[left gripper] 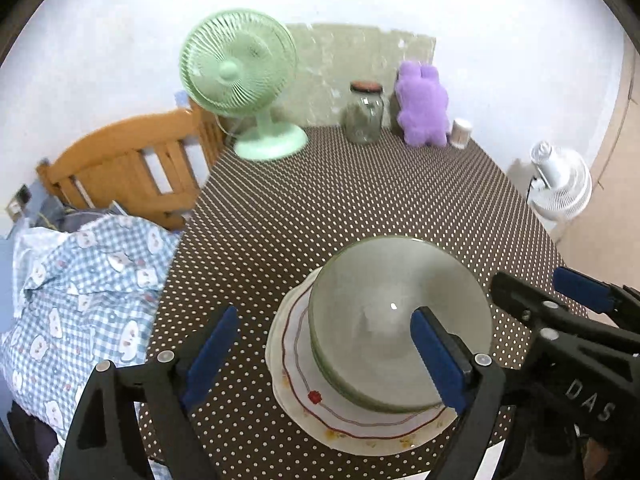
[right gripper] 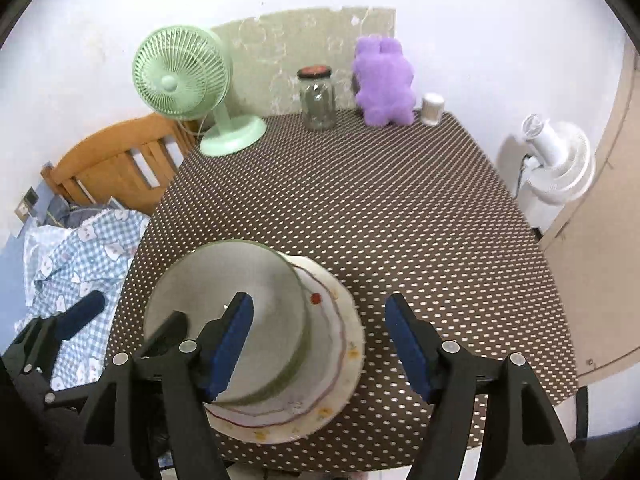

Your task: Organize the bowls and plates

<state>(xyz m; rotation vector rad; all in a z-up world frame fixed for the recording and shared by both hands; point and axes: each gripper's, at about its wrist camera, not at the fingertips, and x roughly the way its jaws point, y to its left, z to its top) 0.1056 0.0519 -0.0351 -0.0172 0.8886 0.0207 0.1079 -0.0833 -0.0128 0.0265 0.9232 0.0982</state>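
Bowl (left gripper: 400,320) sits stacked on plate (left gripper: 360,420) near me; my left gripper (left gripper: 324,356) and right gripper (right gripper: 320,348) hang spread, empty. Stacking looks done; next I'd back away.

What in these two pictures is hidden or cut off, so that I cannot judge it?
- Flowered white plate: its centre, both views, hidden by the pale green bowl.
- Glass jar contents: too small, both views.
- Blue checked cloth: cut off by the left edge.
- White standing fan: its base, hidden behind the dotted brown table.

bare table (right gripper: 380,208) behind bowl (right gripper: 240,312); fan (right gripper: 188,80), jar (right gripper: 318,98) line far edge.
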